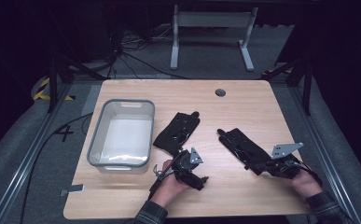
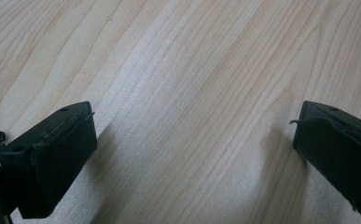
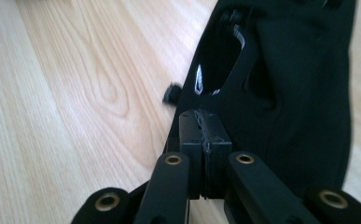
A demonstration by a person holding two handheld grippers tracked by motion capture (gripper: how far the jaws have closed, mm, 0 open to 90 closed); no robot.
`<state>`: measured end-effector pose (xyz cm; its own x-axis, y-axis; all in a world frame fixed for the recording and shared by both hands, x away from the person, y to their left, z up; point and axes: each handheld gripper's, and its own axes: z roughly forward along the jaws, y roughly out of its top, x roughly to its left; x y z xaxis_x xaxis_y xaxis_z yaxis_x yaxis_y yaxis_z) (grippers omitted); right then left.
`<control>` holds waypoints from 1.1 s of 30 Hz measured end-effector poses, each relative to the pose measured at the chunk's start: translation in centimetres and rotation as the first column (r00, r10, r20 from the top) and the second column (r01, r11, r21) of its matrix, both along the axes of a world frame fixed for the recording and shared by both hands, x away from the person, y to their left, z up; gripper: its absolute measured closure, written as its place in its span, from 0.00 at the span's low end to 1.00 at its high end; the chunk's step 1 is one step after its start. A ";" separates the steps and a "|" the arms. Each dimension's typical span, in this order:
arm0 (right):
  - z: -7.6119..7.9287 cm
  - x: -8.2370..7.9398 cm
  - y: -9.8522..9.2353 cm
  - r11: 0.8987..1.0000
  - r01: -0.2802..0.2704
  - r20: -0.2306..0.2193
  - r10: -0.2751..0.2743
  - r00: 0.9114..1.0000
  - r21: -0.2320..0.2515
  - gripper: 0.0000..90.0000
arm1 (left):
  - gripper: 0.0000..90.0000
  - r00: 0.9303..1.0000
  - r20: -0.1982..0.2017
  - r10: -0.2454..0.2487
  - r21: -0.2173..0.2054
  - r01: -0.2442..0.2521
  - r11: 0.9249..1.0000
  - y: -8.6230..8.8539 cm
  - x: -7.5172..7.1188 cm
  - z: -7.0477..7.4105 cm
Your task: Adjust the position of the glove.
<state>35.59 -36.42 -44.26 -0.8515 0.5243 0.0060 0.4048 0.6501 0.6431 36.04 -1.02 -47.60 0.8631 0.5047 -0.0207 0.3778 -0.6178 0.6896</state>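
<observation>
Right-hand black glove (image 1: 241, 148) flat on the wooden table (image 1: 243, 100), right of middle, fingers toward the far left, cuff end at the right gripper (image 1: 267, 164). Seen in the right gripper view as a dark sheet (image 3: 285, 84) rising beyond the pads (image 3: 190, 126), pressed together at its near edge; whether any fabric lies pinched between them, cannot tell. Right gripper low over the table, held by the right hand (image 1: 305, 183), grey three-cornered plate on top.

Second black glove (image 1: 177, 132) near the middle of the table, well apart from the first, near end just beside the left gripper (image 1: 205, 179). Left gripper spread wide (image 2: 194, 154), bare wood between the pads, touching no glove; held by the left hand (image 1: 170, 186).

Grey plastic bin (image 1: 95, 140) on the table's left part, just beside the second glove.
</observation>
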 end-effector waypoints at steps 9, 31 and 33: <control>1.9 3.6 -0.6 0.998 0.055 0.056 -0.057 0.997 0.044 1.00 | 0.00 1.000 0.000 -0.001 0.000 0.001 1.000 0.0 0.0 0.0; -0.2 7.8 -0.4 0.996 0.086 0.030 -0.085 0.996 -0.037 1.00 | 0.00 1.000 -0.001 -0.001 0.000 0.001 1.000 0.0 0.0 0.0; -0.2 7.7 -0.5 0.996 0.086 0.029 -0.085 0.996 -0.036 1.00 | 0.00 1.000 -0.001 -0.001 0.000 0.001 1.000 0.0 0.0 0.0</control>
